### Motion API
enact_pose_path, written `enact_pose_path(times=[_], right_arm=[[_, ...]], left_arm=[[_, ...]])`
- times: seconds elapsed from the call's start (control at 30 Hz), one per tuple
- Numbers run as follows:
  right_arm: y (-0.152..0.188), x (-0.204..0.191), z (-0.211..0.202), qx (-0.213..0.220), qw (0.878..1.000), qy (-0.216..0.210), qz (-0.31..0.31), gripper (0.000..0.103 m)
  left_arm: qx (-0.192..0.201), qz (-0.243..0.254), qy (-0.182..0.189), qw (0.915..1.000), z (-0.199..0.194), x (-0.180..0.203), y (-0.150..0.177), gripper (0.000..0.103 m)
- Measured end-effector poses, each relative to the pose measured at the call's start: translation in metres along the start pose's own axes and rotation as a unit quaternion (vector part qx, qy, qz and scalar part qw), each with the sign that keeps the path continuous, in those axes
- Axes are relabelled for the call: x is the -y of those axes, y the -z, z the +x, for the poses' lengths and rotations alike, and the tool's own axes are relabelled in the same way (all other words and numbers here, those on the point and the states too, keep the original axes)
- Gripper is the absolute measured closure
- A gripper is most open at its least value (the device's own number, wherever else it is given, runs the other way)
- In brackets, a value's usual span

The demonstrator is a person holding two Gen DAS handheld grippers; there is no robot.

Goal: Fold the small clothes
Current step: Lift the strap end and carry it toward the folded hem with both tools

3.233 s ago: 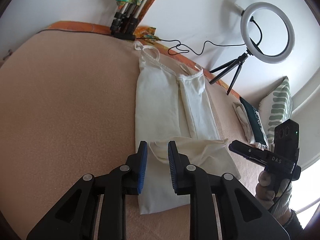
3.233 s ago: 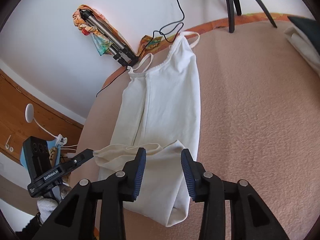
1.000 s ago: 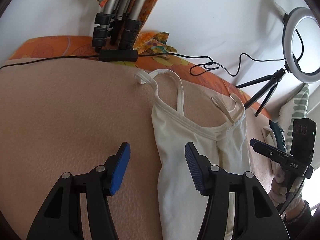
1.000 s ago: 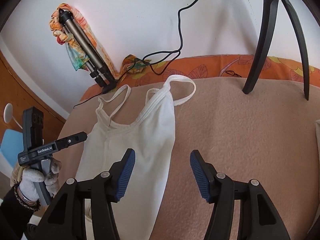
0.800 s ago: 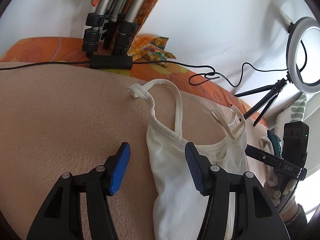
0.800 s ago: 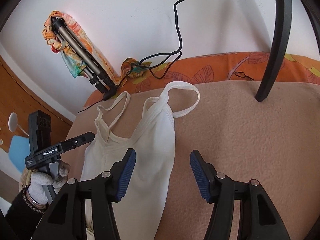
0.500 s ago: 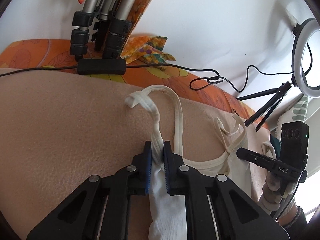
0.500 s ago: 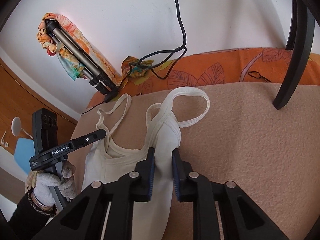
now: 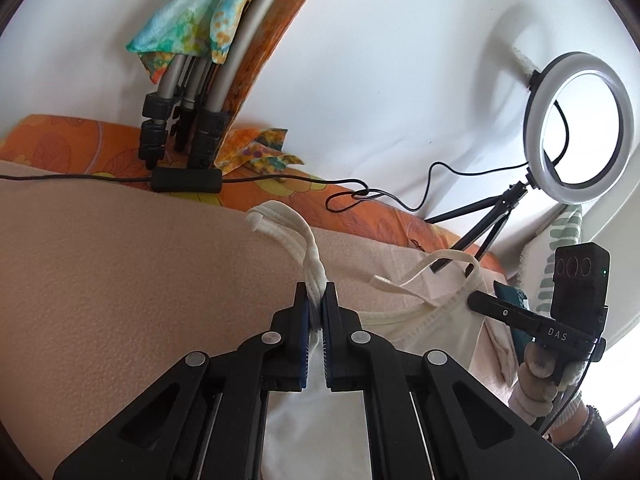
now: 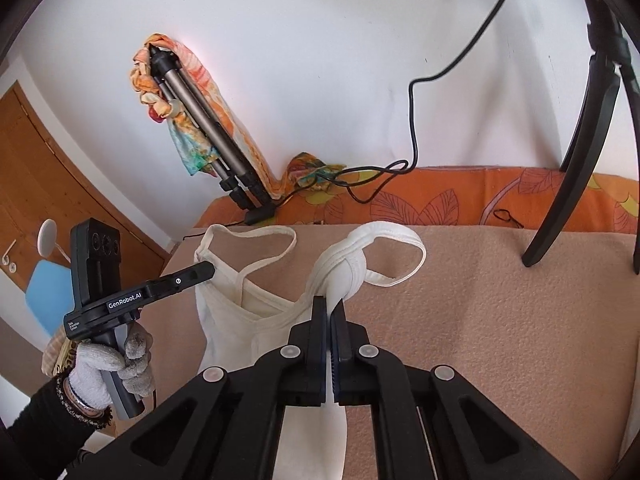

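A cream strappy top (image 9: 436, 332) lies on a beige blanket (image 9: 120, 280), straps toward the wall. My left gripper (image 9: 315, 300) is shut on the top's left shoulder at the base of its strap (image 9: 288, 228) and holds it slightly raised. My right gripper (image 10: 330, 308) is shut on the other shoulder, where the strap (image 10: 384, 236) bunches above the jaws. The top (image 10: 240, 304) sags between both grippers. Each gripper shows in the other's view, the right one (image 9: 532, 320) and the left one (image 10: 160, 288). The lower part of the top is hidden under the grippers.
A folded tripod with a colourful cloth (image 9: 188, 116) leans on the wall. A black cable (image 9: 360, 196) runs along the orange bed edge (image 9: 320, 204). A ring light on a small tripod (image 9: 576, 136) stands at the right, its legs (image 10: 576, 160) close by. A patterned pillow (image 9: 560, 248) lies beyond.
Both grippers moved up along the top to its shoulders, shut on the strap bases about half a second ago, and have since lifted them slightly off the blanket.
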State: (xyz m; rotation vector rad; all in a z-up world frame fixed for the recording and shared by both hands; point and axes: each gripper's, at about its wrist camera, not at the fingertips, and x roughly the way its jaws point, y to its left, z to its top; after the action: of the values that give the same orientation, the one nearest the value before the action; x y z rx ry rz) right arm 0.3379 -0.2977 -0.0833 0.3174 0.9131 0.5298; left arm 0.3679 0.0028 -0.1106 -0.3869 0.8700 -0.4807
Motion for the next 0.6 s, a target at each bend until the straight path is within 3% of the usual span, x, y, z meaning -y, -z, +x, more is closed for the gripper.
enact_pose_path(times=[0.27,0.6], right_arm=[[0.022,-0.049,-0.051,0.016,0.999,0.012,-0.042,0.103],[0.109,-0.096,-0.103,0.027,0.995,0.044,-0.087,0.103]], left_arm=[[0.021,0.036,0.007,0.9991,-0.06,0.029,0.027,0.099],[0.018,0.058,0.009,0.9981,-0.13,0.05,0.104,0.099]])
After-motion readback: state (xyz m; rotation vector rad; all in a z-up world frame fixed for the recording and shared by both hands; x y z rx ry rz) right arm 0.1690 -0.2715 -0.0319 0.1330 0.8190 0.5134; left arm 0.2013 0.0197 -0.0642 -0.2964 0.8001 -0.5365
